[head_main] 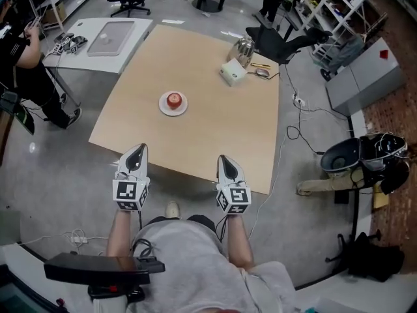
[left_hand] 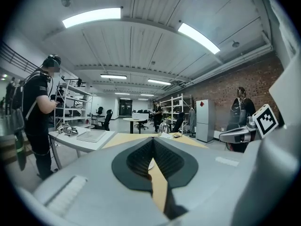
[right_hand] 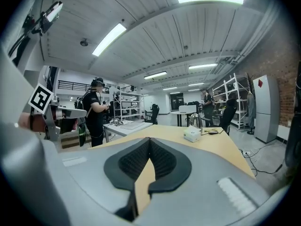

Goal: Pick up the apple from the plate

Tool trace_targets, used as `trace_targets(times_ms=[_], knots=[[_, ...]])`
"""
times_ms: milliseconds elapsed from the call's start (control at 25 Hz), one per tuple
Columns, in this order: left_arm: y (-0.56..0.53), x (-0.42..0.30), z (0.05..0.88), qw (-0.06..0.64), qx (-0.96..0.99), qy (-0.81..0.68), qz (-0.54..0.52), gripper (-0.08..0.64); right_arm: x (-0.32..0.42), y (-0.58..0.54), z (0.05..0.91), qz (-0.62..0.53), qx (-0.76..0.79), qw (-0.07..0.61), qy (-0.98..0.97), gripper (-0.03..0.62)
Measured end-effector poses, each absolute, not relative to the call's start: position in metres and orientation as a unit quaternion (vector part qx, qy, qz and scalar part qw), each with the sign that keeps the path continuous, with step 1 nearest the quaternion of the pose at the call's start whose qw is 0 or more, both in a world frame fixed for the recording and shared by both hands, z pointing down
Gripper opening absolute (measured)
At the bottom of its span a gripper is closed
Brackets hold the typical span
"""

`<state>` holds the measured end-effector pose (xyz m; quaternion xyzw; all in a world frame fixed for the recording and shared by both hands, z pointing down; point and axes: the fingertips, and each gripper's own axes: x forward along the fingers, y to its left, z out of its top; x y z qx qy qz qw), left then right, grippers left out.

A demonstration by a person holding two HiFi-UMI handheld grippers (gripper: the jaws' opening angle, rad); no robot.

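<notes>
The red apple (head_main: 173,100) sits on a small white plate (head_main: 163,109) near the middle of the light wooden bench (head_main: 215,135), well apart from both tongs. Farther back on the bench stand a white box (head_main: 233,73) and a shiny metal kettle (head_main: 244,48). The left tongs (head_main: 138,150) and right tongs (head_main: 225,159) hover side by side at the bench's near edge, pointing toward the plate. Each is clenched, tips meeting, with nothing between them.
</notes>
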<state>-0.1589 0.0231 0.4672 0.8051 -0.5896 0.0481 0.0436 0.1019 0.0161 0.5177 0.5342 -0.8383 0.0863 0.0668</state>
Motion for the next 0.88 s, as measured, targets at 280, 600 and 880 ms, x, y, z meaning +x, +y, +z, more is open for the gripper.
trace_targets(times_ms=[280, 600, 880], knots=[[0.020, -0.177, 0.466, 0.047, 0.795, -0.603, 0.043, 0.020, 0.084, 0.005, 0.517, 0.084, 0.521, 0.069, -0.847, 0.006], [0.013, -0.175, 0.469, 0.052, 0.790, -0.609, 0.044, 0.020, 0.078, -0.005, 0.523, 0.096, 0.510, 0.070, -0.852, 0.006], [-0.006, -0.184, 0.474, 0.057, 0.778, -0.623, 0.049, 0.020, 0.064, -0.040, 0.527, 0.095, 0.489, 0.074, -0.864, 0.006]])
